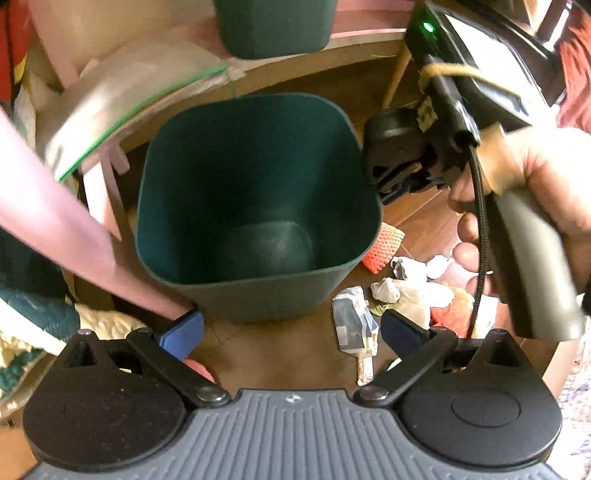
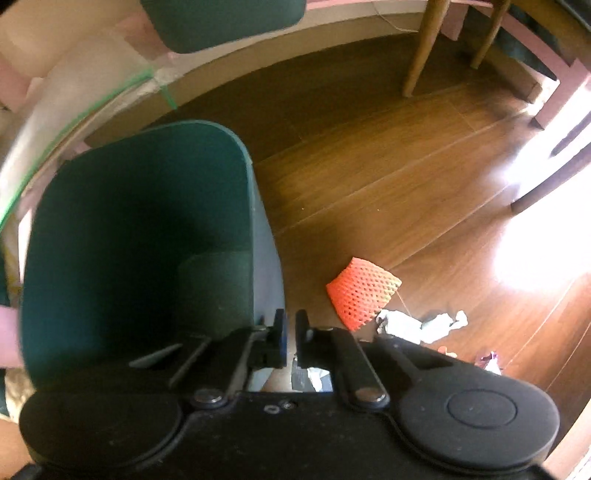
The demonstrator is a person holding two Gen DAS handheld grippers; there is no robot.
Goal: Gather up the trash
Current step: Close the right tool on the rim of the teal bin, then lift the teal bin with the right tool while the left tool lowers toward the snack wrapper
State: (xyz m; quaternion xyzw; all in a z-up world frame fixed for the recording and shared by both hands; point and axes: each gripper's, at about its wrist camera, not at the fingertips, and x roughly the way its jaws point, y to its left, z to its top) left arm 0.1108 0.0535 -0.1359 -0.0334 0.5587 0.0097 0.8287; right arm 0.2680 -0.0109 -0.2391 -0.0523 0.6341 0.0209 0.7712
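Second green bin (image 1: 273,26): top cut off by frame edge. Wrapper (image 2: 308,374): mostly hidden behind right gripper (image 2: 290,334). White sack (image 1: 122,96): motion-blurred.

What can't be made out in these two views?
- Bin: no trash seen inside; the right wrist view cuts off its near wall behind the right hand-held gripper.
- Right hand-held gripper: jaws nearly together; what lies under it is mostly hidden.
- Trash pile: crumpled, partly behind a hand; items unclear.
- Wrapper: print blurred.
- Second bin: cut off by the top edge.
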